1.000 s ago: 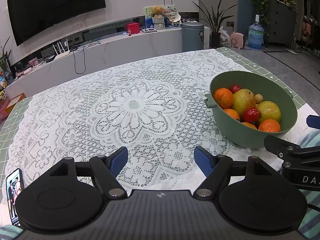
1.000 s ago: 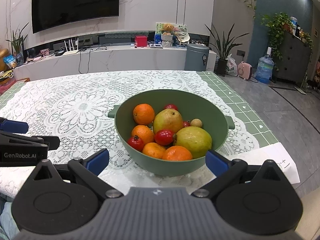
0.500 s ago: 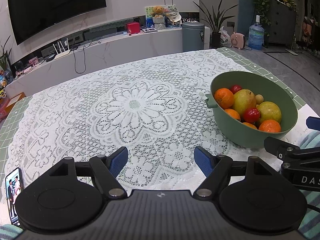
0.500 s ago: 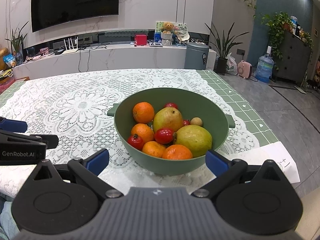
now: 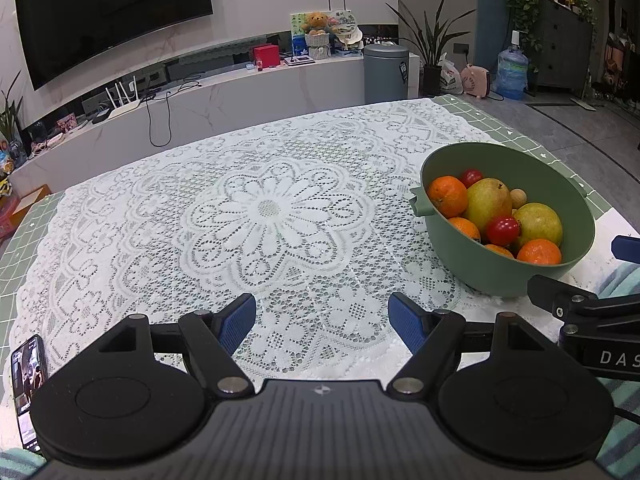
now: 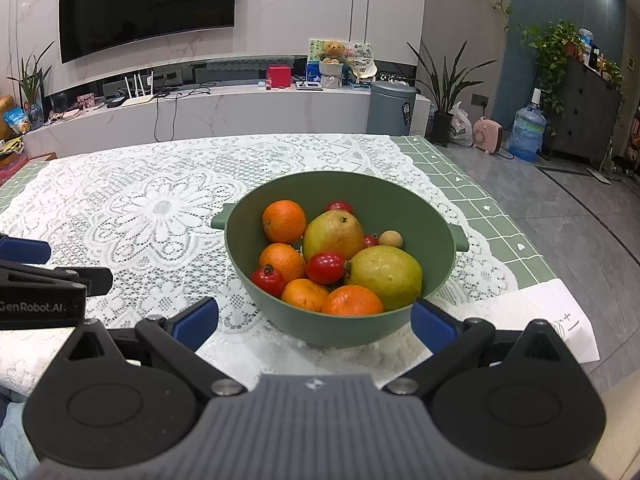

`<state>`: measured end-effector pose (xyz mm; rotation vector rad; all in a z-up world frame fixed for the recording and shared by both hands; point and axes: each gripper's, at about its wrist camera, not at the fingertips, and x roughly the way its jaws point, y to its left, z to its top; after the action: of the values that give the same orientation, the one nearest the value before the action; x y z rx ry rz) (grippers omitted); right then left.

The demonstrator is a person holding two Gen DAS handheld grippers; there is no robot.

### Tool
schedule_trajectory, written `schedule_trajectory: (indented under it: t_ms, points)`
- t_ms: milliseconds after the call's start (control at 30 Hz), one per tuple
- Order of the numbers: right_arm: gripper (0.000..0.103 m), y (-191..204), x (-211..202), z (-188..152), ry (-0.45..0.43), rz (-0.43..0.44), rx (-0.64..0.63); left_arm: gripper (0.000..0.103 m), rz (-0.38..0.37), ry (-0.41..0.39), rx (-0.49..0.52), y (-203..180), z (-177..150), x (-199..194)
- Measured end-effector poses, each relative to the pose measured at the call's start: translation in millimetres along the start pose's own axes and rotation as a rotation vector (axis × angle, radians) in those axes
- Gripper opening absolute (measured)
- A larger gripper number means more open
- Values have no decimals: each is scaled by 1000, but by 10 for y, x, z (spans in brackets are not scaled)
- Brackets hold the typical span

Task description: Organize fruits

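A green bowl (image 6: 436, 240) stands on the lace tablecloth, holding several oranges (image 6: 284, 221), two green-yellow pears (image 6: 333, 233), red cherry tomatoes (image 6: 325, 267) and a small tan fruit (image 6: 390, 238). My right gripper (image 6: 314, 320) is open and empty, just in front of the bowl's near wall. My left gripper (image 5: 322, 318) is open and empty over bare lace, with the bowl (image 5: 460, 248) to its right. The right gripper's arm shows at the left wrist view's right edge.
A white lace cloth (image 5: 268, 208) covers a green gridded table. A phone (image 5: 26, 376) lies at the near left edge. A white paper (image 6: 560, 320) lies right of the bowl. The table's right edge (image 6: 520, 248) drops to grey floor.
The right gripper has edged slightly closer to the bowl. The left gripper has barely moved. Both stay open.
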<state>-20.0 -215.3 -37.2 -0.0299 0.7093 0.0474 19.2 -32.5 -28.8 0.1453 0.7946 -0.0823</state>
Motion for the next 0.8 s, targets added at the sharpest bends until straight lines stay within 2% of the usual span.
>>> schedule_trajectory:
  t_ms: [800]
  points:
    - [99, -6, 19, 5, 10, 0, 3, 88, 4, -3, 3, -9, 12, -31]
